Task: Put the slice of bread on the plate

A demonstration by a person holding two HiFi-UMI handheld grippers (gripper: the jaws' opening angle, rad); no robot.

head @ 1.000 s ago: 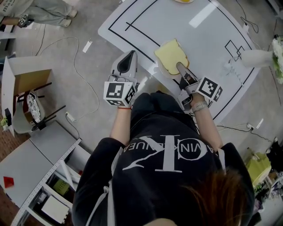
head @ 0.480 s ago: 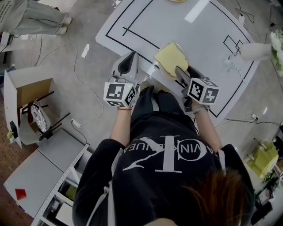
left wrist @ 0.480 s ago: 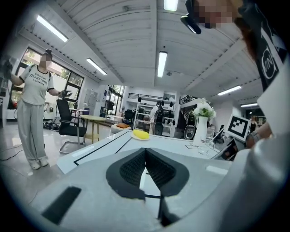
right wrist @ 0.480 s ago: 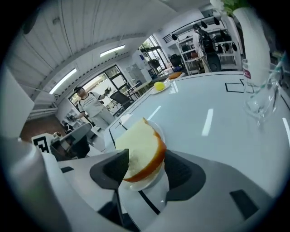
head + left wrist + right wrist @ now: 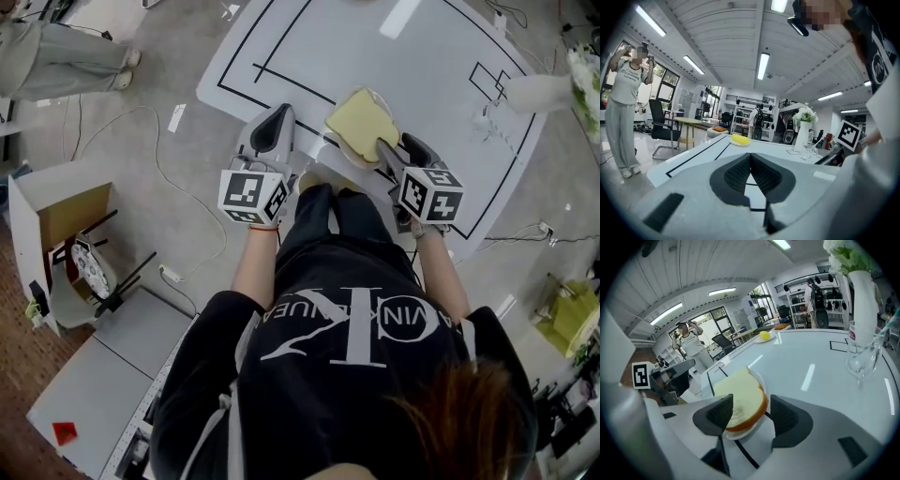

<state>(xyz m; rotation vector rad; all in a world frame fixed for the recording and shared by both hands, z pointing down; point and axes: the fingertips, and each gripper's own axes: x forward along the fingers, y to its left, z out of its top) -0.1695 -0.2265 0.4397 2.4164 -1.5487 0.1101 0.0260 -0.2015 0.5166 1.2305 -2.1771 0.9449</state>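
**Bread on the Plate, Right Claw Wide Around It**

The slice of bread lay flat on the plate, close to the near edge of the white table. It covered most of the plate, so only a thin white rim showed. The right gripper pointed down at it from about 5 o'clock in the head view. Its jaws stood wide apart with the near end of the slice between them, and neither pad pressed on the crust. The left gripper hovered at 9 o'clock of the bread, just off the table's edge, with its jaws together and nothing between them.

Judged from how things lay, the task's one placement looked done.

The slice would likely handle as a very light, soft thing — a pale spongy face ringed by a browner, somewhat firmer crust. It was thick enough to hold its shape when lifted by one end, though it would probably sag a little. A hard squeeze would dent or tear the crumb, and a weak one might let it slip.

If it needed shifting, the best hold was probably across the crust at the near, rounded end, toward 6 o'clock, where both pads could meet firm edges — gently, and without dragging the light plate along.
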